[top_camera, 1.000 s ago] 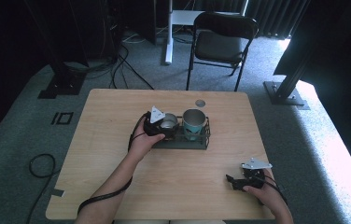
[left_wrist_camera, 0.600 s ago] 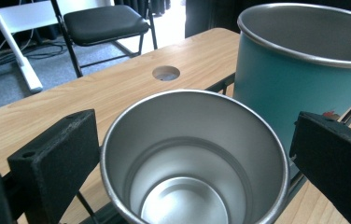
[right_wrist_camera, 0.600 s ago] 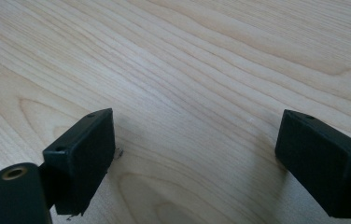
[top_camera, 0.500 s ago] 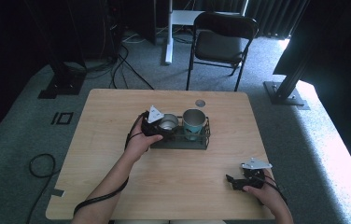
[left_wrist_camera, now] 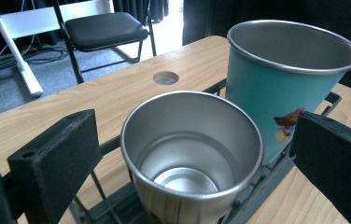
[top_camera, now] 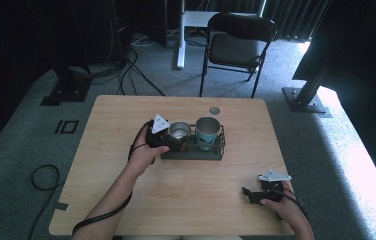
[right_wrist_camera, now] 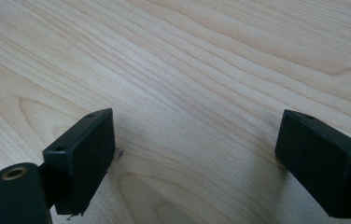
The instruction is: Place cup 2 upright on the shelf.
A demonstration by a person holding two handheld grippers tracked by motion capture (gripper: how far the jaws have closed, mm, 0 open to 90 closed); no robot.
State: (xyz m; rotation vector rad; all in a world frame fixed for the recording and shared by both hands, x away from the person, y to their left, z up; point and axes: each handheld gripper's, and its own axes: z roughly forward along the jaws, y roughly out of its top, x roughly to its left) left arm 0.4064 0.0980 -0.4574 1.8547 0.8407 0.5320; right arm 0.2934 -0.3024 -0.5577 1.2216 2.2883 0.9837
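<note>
A black wire rack [top_camera: 192, 155] stands mid-table and holds two cups. The bare steel cup [top_camera: 179, 130] is in its left slot and a teal cup [top_camera: 207, 133] with a small picture is in its right slot. My left gripper [top_camera: 172, 139] reaches in from the left, open. In the left gripper view its jaws flank the steel cup [left_wrist_camera: 187, 177] with a gap on each side, and the teal cup [left_wrist_camera: 276, 88] stands just behind. My right gripper [top_camera: 247, 195] rests low near the front right of the table, open over bare wood [right_wrist_camera: 194, 140].
The wooden table [top_camera: 186, 200] has a round cable hole [top_camera: 214, 110] just behind the rack. A black folding chair [top_camera: 238, 47] stands beyond the far edge. Cables lie on the grey carpet to the left.
My left gripper has drawn back slightly to the left from the steel cup. The cups, the rack and my right gripper have not moved.
</note>
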